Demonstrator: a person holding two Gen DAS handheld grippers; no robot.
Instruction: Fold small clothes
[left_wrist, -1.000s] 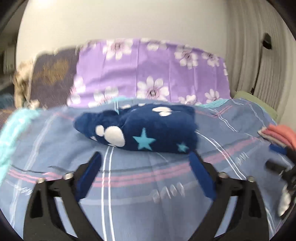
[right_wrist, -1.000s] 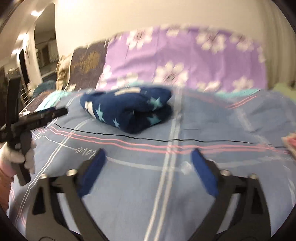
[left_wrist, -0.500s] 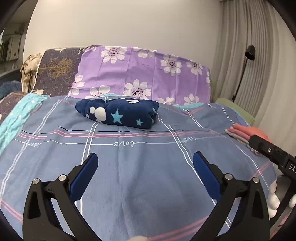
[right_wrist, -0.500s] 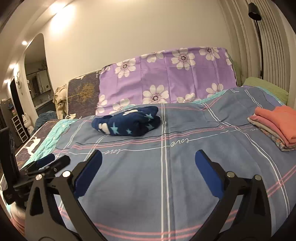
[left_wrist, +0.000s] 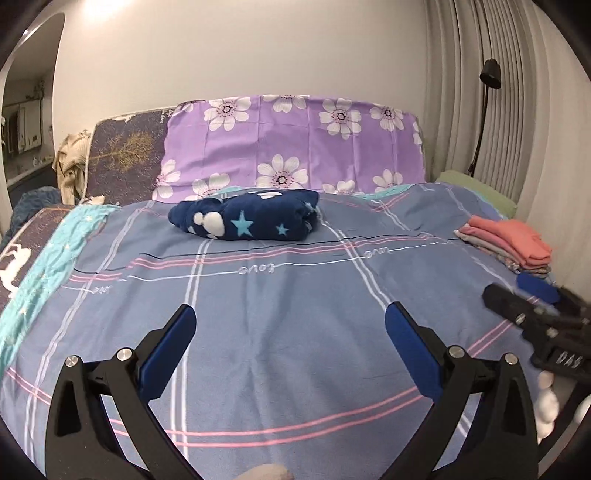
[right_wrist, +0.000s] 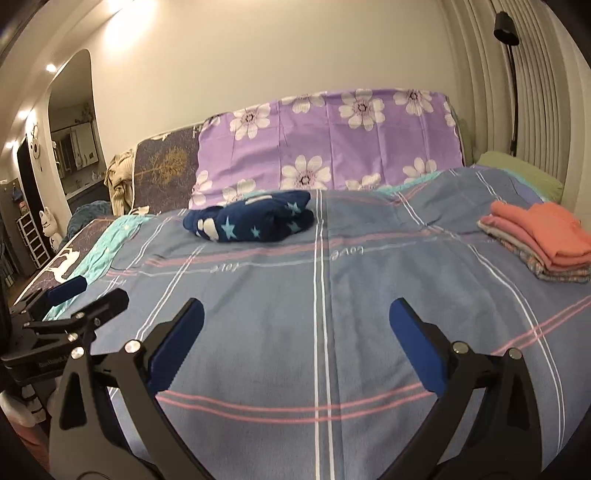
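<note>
A folded navy garment with stars and white paw prints (left_wrist: 246, 218) (right_wrist: 249, 221) lies on the far part of the blue plaid bedspread (left_wrist: 288, 295) (right_wrist: 369, 295). A stack of folded clothes, coral on top (left_wrist: 509, 243) (right_wrist: 543, 236), rests at the right side. My left gripper (left_wrist: 290, 325) hangs open over the near bedspread, nothing between its fingers. My right gripper (right_wrist: 295, 321) is likewise open and empty. Each gripper shows at the edge of the other's view: the right one (left_wrist: 532, 306), the left one (right_wrist: 77, 299).
A purple flowered cloth (left_wrist: 295, 147) covers the headboard behind the bed. A turquoise blanket (left_wrist: 40, 266) runs along the left edge. Curtains and a black floor lamp (right_wrist: 508, 55) stand at the right. A green pillow (right_wrist: 521, 173) lies at the far right corner.
Both grippers have pulled back from the navy garment toward the near edge of the bed; the garment stays folded where it lay. The coral stack has come into view.
</note>
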